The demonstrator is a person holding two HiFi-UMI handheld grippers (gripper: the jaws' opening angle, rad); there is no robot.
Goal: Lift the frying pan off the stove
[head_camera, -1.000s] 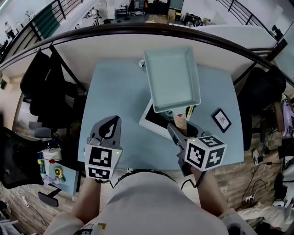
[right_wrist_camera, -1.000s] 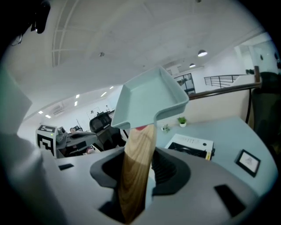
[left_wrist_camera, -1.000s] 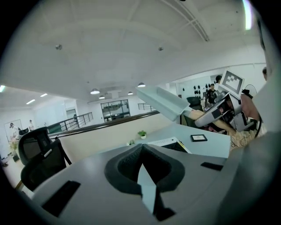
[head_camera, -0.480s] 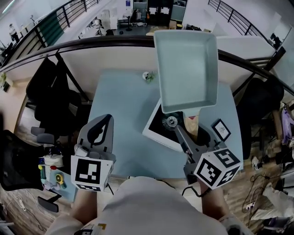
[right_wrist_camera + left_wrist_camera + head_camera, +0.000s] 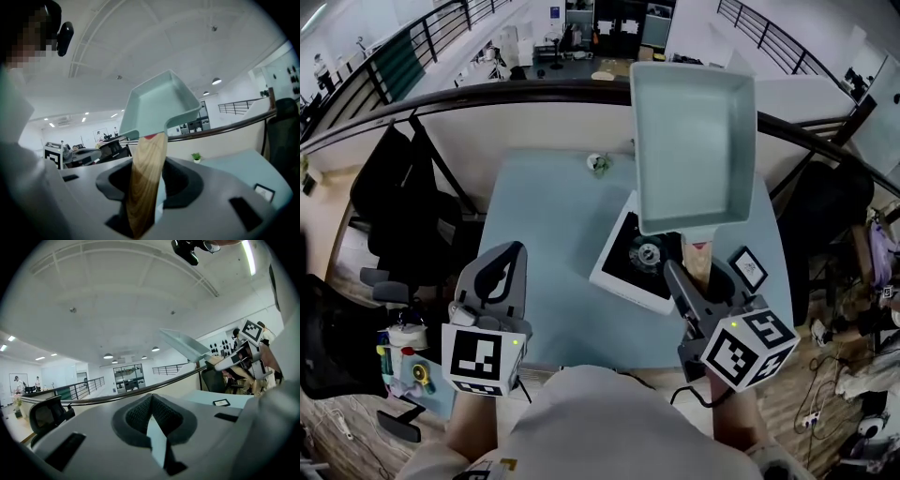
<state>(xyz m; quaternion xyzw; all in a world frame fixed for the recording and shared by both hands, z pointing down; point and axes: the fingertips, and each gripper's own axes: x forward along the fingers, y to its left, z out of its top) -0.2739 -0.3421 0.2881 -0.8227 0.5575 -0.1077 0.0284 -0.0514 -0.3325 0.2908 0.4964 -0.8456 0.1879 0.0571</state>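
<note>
The right tool [image 5: 682, 281] is clamped on the wooden handle [image 5: 147, 173] of the frying pan [image 5: 694, 141], the handle standing between its jaws with both pads pressed on it. From that grip the pan rises up and away from the person, its pale green rectangular body in the air and clear of the stove [image 5: 614, 269]. In the head view the pan covers the far right part of the surface [image 5: 544, 225] and part of the dark railing [image 5: 487, 98] behind it. The stove, a white square block with a black top, sits on the surface just beyond the right tool. A small black framed card [image 5: 749, 267] lies to the right of the stove, and a little green plant [image 5: 599, 164] stands near the far edge. The left tool [image 5: 508, 258] hovers over the near left part of the surface, well apart from the stove, its jaws drawn narrow with nothing in them
</note>
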